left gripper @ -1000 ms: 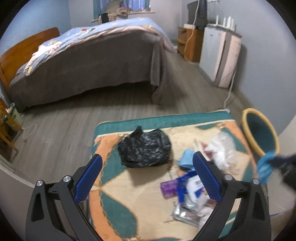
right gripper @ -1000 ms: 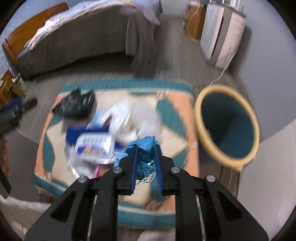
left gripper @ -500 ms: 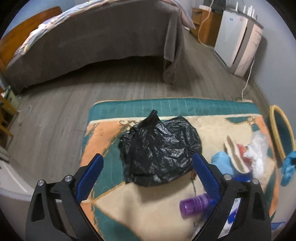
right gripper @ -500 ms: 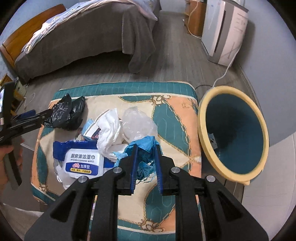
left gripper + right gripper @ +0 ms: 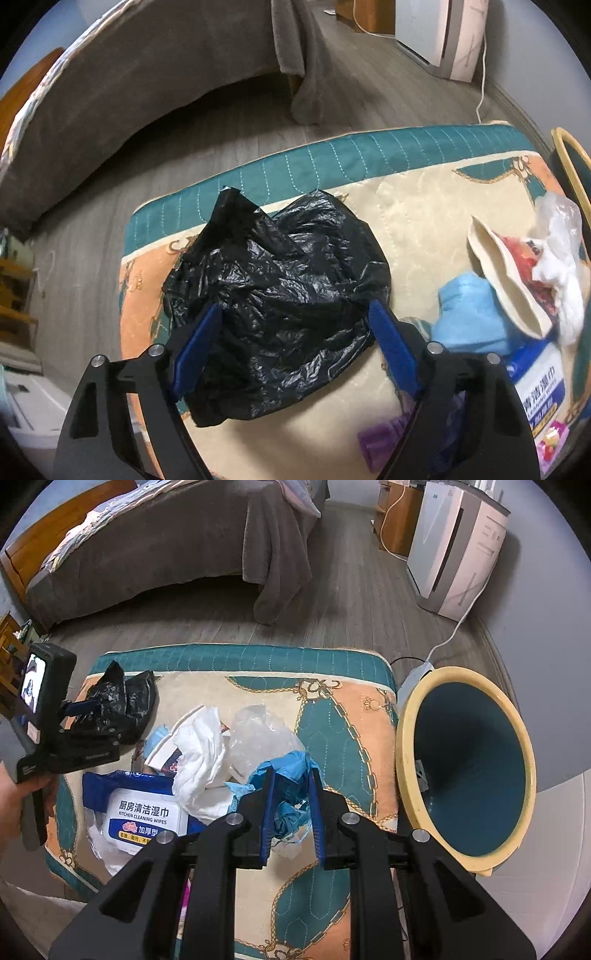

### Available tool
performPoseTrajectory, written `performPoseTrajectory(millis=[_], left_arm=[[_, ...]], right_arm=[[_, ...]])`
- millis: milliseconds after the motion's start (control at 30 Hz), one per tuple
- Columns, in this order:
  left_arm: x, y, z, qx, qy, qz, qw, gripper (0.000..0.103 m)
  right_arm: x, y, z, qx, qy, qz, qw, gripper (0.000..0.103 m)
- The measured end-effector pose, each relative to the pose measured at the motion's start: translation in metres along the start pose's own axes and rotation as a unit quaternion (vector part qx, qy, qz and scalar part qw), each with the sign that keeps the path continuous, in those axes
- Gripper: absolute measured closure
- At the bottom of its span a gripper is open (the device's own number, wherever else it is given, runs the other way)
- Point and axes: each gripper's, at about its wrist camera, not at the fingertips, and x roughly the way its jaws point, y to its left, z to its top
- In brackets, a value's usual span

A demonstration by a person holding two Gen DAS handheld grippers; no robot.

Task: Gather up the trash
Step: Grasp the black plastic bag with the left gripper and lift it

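Trash in the form of a black plastic bag (image 5: 280, 299) is straddled by the spread left gripper (image 5: 295, 332), while blue crumpled plastic (image 5: 291, 794), clenched by the right gripper (image 5: 291, 805), could be dropped short of the bin (image 5: 472, 771) at 3 o'clock.

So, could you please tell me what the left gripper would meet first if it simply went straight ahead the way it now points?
Most likely the crumpled black plastic bag. The left gripper is open, and the bag already bulges between its blue fingers on the patterned cushion. Depth is hard to judge, so contact may be near.
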Motion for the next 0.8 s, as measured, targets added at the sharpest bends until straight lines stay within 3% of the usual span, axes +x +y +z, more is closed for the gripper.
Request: performPoseTrajectory(millis=[67,133,200,233,267,400,600,800], left_arm=[[-0.001,-0.001,0.002,0.000,-0.003,-0.009,1.0000,0.037],[-0.001,-0.001,0.003,0.001,-0.001,-0.021,0.9998,0.069],[-0.004,-0.005,0.003,0.003,-0.001,-0.027,0.9996,0.075],[-0.006,-0.005,0.003,0.006,-0.003,-0.024,0.9997,0.087],[-0.009,-0.005,0.002,0.007,-0.005,-0.023,0.9997,0.093],[-0.022,0.002,0.003,-0.009,-0.021,-0.030,0.9993,0.103],[-0.054,0.007,0.006,-0.026,-0.063,-0.030,0.9973,0.103],[-0.114,-0.006,0.015,-0.016,-0.140,-0.060,0.9882,0.103]], right_arm=[[-0.001,0.000,-0.001,-0.002,0.001,0.001,1.000,0.086],[-0.002,-0.001,-0.003,-0.002,0.000,0.001,1.000,0.086],[-0.004,-0.002,-0.003,0.001,-0.001,0.002,1.000,0.086],[-0.004,-0.003,-0.003,0.003,-0.002,0.003,1.000,0.086],[-0.005,-0.003,-0.003,0.003,-0.003,0.003,1.000,0.086],[-0.008,-0.003,-0.005,0.003,-0.005,0.006,1.000,0.086],[-0.014,-0.005,-0.009,0.003,-0.010,0.007,1.000,0.086],[-0.021,-0.018,-0.010,0.026,-0.018,0.010,0.999,0.086]])
